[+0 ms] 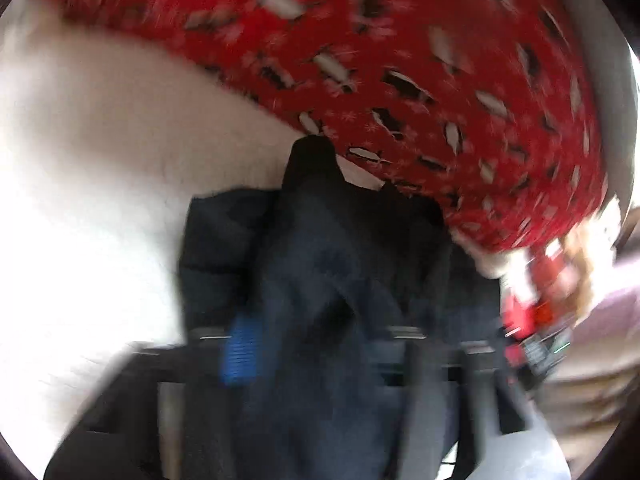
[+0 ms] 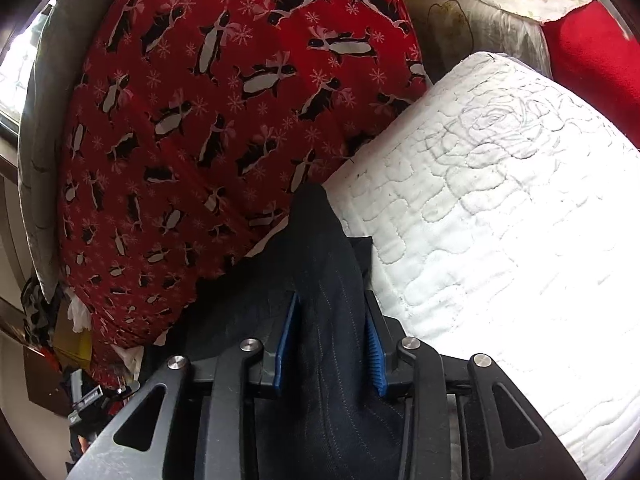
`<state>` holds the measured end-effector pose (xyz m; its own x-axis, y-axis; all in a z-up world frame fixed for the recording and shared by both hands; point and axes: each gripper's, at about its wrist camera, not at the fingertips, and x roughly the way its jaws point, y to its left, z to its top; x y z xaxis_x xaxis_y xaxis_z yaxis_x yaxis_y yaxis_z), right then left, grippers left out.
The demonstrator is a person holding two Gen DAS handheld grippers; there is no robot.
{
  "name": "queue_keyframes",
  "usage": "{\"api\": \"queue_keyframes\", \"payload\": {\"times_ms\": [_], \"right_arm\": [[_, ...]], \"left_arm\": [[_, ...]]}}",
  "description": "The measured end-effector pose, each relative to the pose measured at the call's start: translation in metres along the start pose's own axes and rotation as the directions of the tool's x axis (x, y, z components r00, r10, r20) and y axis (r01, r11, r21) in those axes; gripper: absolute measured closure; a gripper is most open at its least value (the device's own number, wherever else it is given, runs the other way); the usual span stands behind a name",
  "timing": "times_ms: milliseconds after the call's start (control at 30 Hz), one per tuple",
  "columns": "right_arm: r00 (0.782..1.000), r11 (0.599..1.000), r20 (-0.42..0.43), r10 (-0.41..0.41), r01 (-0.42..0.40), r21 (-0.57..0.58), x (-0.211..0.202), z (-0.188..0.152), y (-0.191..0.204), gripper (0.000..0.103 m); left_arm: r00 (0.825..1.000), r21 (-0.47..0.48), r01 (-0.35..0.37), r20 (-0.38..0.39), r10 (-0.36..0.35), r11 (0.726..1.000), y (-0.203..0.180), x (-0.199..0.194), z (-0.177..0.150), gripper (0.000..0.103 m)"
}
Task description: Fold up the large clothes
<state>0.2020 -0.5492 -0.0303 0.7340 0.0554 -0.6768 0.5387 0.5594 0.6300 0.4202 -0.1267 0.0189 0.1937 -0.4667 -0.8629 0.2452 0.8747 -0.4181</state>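
Garment: a dark navy cloth [image 2: 320,280] with thin pale pinstripes, bunched in a thick fold that rises to a point toward the far side. It lies over the white quilted bedcover [image 2: 500,208], and its far tip reaches the edge of the red penguin-print cushion [image 2: 208,120].
Garment in left view: the same dark cloth [image 1: 320,264] fills the near centre, with the red cushion [image 1: 400,60] far and right of it and the white cover [image 1: 100,160] at the left.
Hard to see: the left wrist picture is strongly blurred, so folds and stripes are lost there. In both views the near part of the cloth is hidden by the tool frame and cut off at the lower edge.
Right claw [image 2: 332,344]: the two blue pads [image 2: 286,344] press on both sides of the fold, so it grips the cloth.
Left claw [image 1: 320,344]: only one blue pad [image 1: 240,348] shows, at the left of the cloth. It probably pinches the fold, but I cannot tell for sure.
Background: a red item [image 2: 592,52] and a floral pillow [image 2: 480,20] lie at the far right.
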Motion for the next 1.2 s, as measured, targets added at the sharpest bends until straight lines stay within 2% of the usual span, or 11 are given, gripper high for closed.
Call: {"api": "queue_keyframes", "payload": {"times_ms": [100, 200, 333, 433, 533, 600, 700, 833, 933, 1033, 1200], "right_arm": [[0.999, 0.996, 0.008, -0.032, 0.032, -0.082, -0.004, 0.001, 0.010, 0.096], [0.995, 0.991, 0.087, 0.042, -0.030, -0.133, -0.026, 0.004, 0.023, 0.100], [0.996, 0.996, 0.091, 0.012, -0.004, -0.090, -0.020, 0.007, 0.015, 0.101], [0.994, 0.991, -0.032, -0.109, 0.106, -0.076, 0.007, -0.002, 0.005, 0.097], [0.987, 0.988, 0.082, -0.135, 0.140, -0.068, -0.027, -0.009, 0.015, 0.085], [0.990, 0.991, 0.139, -0.016, 0.035, -0.132, -0.057, -0.019, 0.028, 0.083], [0.983, 0.973, 0.168, 0.067, -0.027, -0.230, -0.078, -0.044, 0.039, 0.061], [0.991, 0.955, -0.004, -0.133, 0.127, -0.267, -0.033, -0.072, 0.023, 0.061], [0.987, 0.964, 0.049, -0.150, 0.157, -0.216, -0.060, -0.071, 0.026, 0.061], [0.989, 0.975, 0.137, -0.047, 0.075, -0.209, -0.103, -0.081, 0.028, 0.059], [0.971, 0.930, 0.015, -0.237, 0.231, -0.287, -0.074, -0.112, 0.008, 0.049]], "left_arm": [[0.997, -0.004, -0.034, 0.071, 0.035, 0.999, -0.001, -0.024, -0.005, 0.103], [0.989, -0.067, 0.025, 0.146, -0.015, 0.997, 0.017, -0.043, -0.003, 0.103], [0.994, -0.170, -0.105, 0.014, 0.109, 0.980, 0.048, 0.001, -0.013, 0.100], [0.998, -0.306, 0.033, 0.053, -0.018, 0.951, 0.072, -0.010, -0.024, 0.097], [0.987, -0.314, 0.146, 0.115, -0.115, 0.938, 0.077, -0.046, -0.034, 0.097], [0.974, -0.225, 0.182, 0.173, -0.145, 0.957, 0.062, -0.074, -0.053, 0.089], [0.982, -0.094, 0.086, 0.178, -0.068, 0.992, 0.033, -0.079, -0.085, 0.068], [0.986, 0.014, -0.161, 0.035, 0.160, 0.987, 0.022, -0.031, -0.111, 0.067], [0.980, 0.004, -0.181, 0.079, 0.180, 0.983, 0.020, -0.047, -0.124, 0.068], [0.989, -0.044, -0.078, 0.122, 0.083, 0.996, 0.010, -0.075, -0.137, 0.067], [0.987, -0.063, -0.143, 0.065, 0.147, 0.988, 0.006, -0.048, -0.156, 0.054]]}}
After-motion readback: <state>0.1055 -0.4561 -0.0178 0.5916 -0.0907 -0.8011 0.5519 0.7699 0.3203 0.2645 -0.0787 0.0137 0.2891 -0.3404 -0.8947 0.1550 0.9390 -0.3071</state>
